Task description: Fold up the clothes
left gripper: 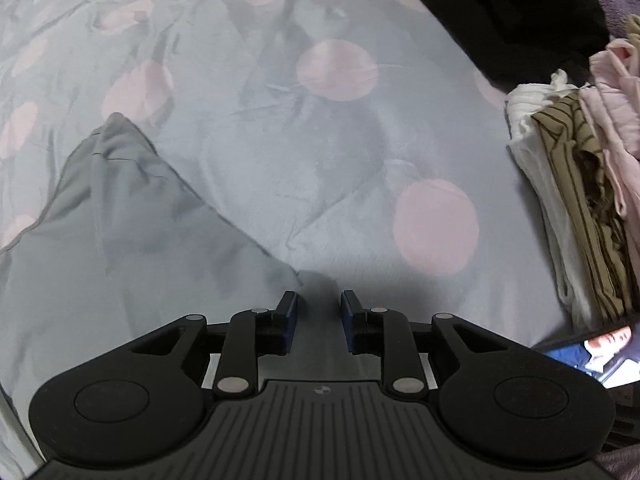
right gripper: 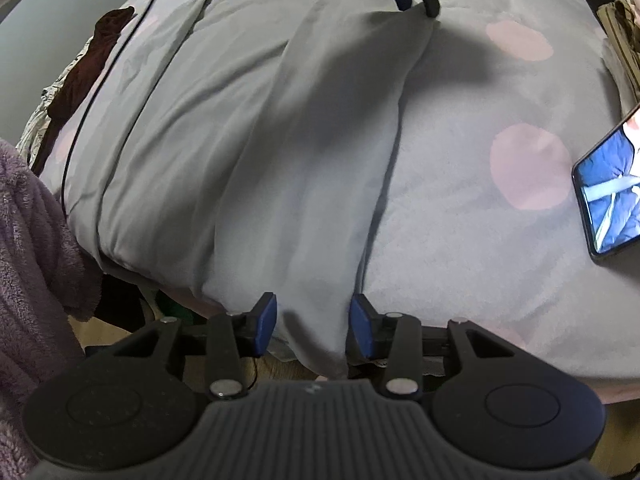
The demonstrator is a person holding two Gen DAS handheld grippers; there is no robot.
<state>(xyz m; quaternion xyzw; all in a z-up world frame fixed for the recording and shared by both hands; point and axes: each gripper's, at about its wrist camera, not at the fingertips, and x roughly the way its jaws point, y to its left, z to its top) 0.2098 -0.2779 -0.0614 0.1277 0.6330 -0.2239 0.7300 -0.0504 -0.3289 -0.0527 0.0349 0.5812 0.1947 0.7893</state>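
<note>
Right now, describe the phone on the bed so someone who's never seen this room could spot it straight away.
Start from the bed, covered by a pale blue-grey quilt printed with pink circles. At its right side, below the stack of folded clothes, lies the phone, flat on the quilt. It is the only hard, dark-framed thing there, and its screen is lit with a blue picture.

Dim, soft indoor light; fisheye bends the edges, slight blur throughout, a broad shadow crosses the garment [right gripper: 248, 152].
</note>
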